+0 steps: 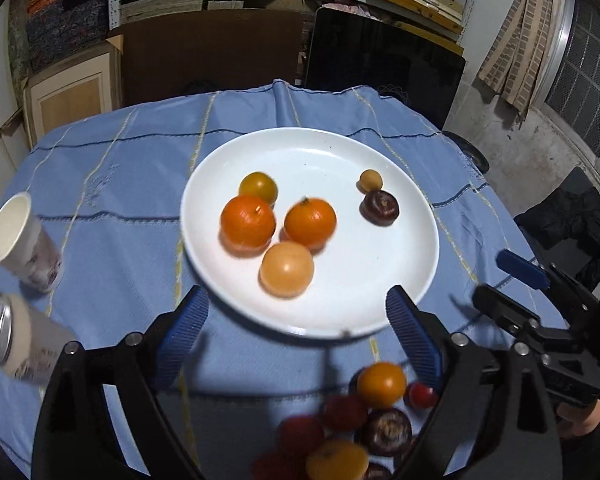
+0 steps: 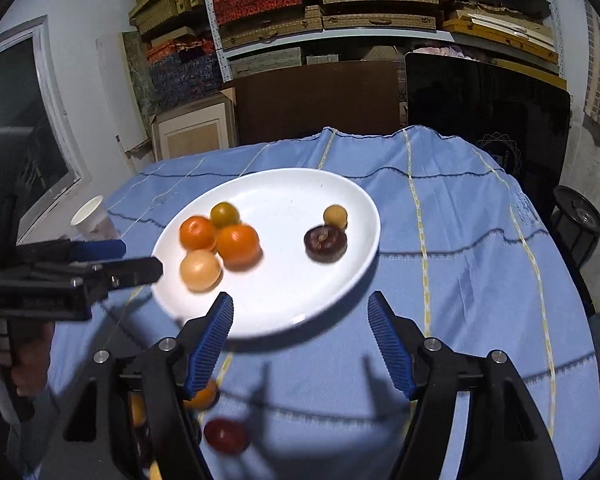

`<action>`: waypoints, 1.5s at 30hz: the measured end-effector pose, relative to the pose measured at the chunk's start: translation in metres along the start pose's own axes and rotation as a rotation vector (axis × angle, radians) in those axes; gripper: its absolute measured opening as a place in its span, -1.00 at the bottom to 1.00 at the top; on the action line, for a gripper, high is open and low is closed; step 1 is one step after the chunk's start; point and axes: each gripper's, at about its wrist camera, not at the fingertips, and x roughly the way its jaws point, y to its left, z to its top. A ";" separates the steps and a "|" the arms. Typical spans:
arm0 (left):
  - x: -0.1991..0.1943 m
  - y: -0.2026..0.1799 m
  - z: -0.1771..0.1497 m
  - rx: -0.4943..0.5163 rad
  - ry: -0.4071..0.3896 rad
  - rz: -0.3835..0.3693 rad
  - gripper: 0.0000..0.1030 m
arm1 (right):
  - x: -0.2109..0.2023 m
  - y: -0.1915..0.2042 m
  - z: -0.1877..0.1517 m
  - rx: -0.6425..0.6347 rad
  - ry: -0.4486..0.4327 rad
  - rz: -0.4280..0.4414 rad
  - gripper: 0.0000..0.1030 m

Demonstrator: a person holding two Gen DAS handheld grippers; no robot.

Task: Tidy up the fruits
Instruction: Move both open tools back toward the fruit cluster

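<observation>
Left wrist view, blurred fruit pile (image 1: 352, 432) behind open tongs (image 1: 296, 320), cut off.

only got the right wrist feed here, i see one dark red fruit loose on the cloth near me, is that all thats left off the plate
Observer: No. The left wrist view shows a pile of loose fruit near the left gripper: orange, red and dark ones.
Operator: anything else on the left side besides that paper cup
Observer: Yes, a drink can stands on the cloth near the paper cup.
Operator: is the left gripper holding anything
Observer: No. Its jaws are apart and empty, short of the white plate.
</observation>
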 end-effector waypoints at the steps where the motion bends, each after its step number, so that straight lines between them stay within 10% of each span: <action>1: -0.008 0.004 -0.008 -0.009 0.003 0.004 0.71 | -0.012 0.001 -0.009 0.007 -0.006 0.009 0.52; 19: -0.088 0.016 -0.151 -0.031 -0.003 0.073 0.79 | -0.093 0.015 -0.110 0.092 0.016 0.097 0.71; 45: -0.081 -0.038 -0.208 0.112 0.090 0.063 0.77 | -0.096 0.034 -0.146 0.063 0.085 0.154 0.80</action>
